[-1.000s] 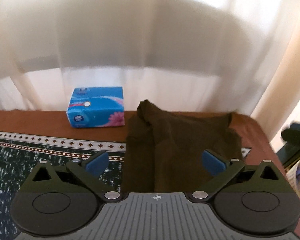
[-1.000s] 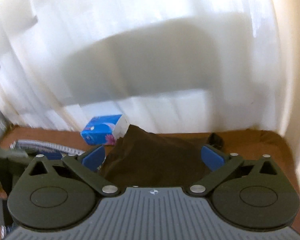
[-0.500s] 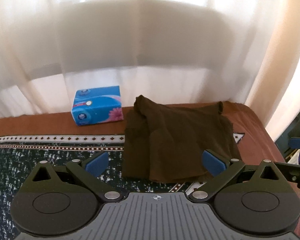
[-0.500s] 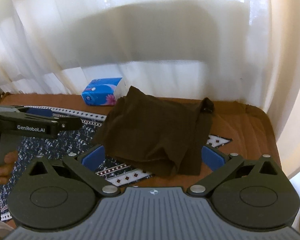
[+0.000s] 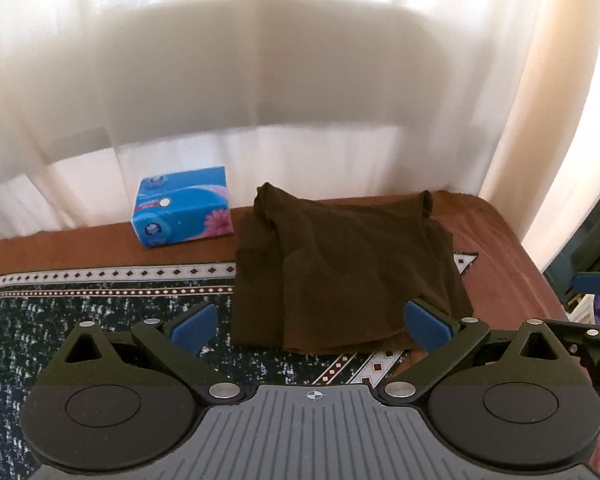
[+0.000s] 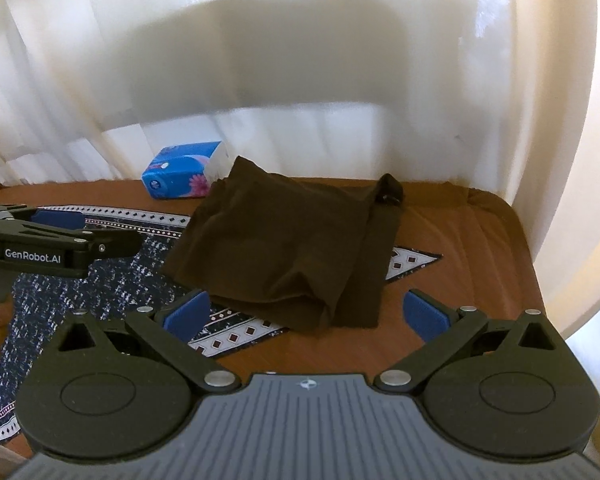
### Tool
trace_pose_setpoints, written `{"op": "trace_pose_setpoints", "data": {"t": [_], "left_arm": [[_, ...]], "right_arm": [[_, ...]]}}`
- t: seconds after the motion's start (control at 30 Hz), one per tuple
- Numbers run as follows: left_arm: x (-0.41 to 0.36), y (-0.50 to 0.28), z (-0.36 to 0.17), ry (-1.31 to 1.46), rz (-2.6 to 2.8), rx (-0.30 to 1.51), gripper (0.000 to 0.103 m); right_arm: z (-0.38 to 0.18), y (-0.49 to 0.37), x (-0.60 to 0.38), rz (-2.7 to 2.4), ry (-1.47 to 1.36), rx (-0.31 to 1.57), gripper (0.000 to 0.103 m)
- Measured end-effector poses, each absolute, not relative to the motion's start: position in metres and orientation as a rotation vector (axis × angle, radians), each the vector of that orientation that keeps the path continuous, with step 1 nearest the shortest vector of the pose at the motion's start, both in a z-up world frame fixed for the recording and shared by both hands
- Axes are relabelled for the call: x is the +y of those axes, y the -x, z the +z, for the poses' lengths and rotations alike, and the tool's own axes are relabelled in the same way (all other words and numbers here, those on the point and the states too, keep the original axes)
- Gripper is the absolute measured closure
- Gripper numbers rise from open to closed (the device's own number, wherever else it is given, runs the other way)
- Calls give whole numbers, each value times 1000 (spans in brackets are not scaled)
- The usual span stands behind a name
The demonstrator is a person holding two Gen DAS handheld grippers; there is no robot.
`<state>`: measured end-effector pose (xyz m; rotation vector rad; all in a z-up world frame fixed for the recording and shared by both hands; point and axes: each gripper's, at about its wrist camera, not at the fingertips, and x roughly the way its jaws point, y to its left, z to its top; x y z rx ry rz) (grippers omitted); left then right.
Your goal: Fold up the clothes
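Left wrist view: the dark brown garment (image 5: 340, 276) is seen lying folded into a compact, roughly square stack just ahead of the left gripper (image 5: 310, 322), between and beyond its blue pads, resting partly on the patterned runner (image 5: 100, 300) and partly on the brown tabletop (image 5: 500, 248). A second ago the cloth filled the space right at the fingertips; since then both tools have been drawn back and raised, so that the whole stack and its near edge are now uncovered. The left gripper is held wide open with nothing in it, and the right gripper (image 6: 306, 314) is likewise spread wide and empty, the garment's near corner lying just ahead of it. From this withdrawal it is judged that the fold has been released and the piece is finished or nearly so; a loose strip at the stack's right edge may yet want tidying. Beyond the garment, to the left, a blue tissue box (image 5: 184, 206) stands before the white curtain (image 5: 300, 100).
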<state>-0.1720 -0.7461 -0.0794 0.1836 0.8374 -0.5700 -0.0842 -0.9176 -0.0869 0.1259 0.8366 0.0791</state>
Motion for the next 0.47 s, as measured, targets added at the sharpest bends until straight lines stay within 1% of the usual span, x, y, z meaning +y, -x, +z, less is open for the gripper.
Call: {"op": "trace_pose_setpoints", "data": {"t": [0.47], "left_arm": [[-747, 176, -80, -210, -588, 823, 0]], "right_arm": [[-89, 83, -916, 89, -120, 851, 1]]}}
